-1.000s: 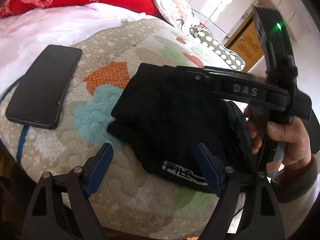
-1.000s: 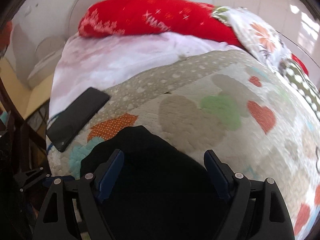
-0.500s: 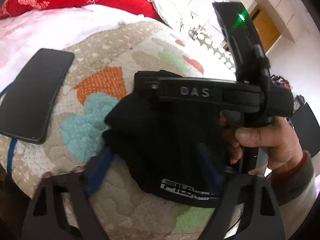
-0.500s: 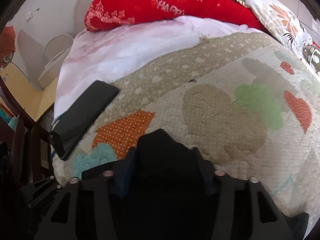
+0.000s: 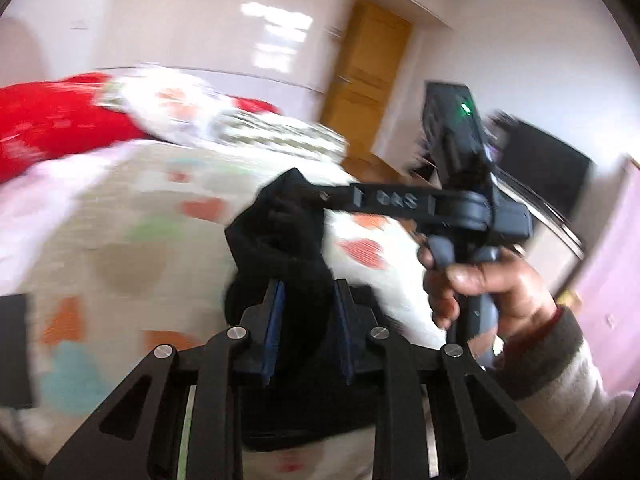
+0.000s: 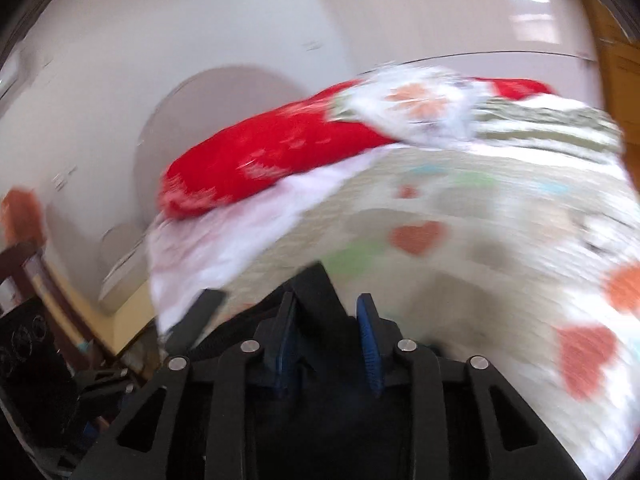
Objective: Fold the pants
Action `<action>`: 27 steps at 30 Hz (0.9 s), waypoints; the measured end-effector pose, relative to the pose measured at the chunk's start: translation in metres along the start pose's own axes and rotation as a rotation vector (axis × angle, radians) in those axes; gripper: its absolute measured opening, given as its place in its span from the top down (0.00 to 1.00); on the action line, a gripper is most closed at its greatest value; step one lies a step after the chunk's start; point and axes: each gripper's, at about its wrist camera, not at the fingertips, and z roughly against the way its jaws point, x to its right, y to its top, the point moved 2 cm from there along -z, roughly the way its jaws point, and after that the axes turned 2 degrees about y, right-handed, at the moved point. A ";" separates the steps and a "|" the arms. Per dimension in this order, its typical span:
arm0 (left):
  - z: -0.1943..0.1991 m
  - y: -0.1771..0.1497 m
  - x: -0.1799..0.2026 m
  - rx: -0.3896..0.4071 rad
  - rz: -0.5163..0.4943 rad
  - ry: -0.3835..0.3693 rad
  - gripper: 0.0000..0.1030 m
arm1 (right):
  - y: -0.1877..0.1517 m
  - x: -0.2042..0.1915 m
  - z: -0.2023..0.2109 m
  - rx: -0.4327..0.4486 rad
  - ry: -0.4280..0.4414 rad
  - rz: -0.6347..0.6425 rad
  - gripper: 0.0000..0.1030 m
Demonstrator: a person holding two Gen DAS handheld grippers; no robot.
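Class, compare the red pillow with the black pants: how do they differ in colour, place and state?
The red pillow is bright red; the black pants are black. The pillow rests at the far end of the bed; the pants are bunched up between the left tool and the right tool. Both are soft fabric.

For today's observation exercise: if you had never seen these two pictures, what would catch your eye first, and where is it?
First, the black pants, bunched at the centre of the left wrist view with the left gripper closing on them and the right gripper pinching their top corner. Next, the red pillow at the head of the bed, vivid against the pale heart-patterned quilt. In the right wrist view, black cloth also fills the right gripper's narrowing jaws.
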 end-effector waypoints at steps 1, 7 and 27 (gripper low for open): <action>-0.016 -0.007 0.019 -0.040 -0.035 -0.044 0.81 | -0.006 0.011 0.009 0.002 -0.029 -0.024 0.71; -0.078 -0.062 0.077 -0.299 -0.161 -0.164 0.81 | -0.064 0.078 0.066 0.012 -0.182 -0.243 0.46; -0.041 -0.039 -0.036 -0.226 -0.045 0.118 0.43 | -0.097 0.007 0.022 -0.058 -0.039 -0.105 0.86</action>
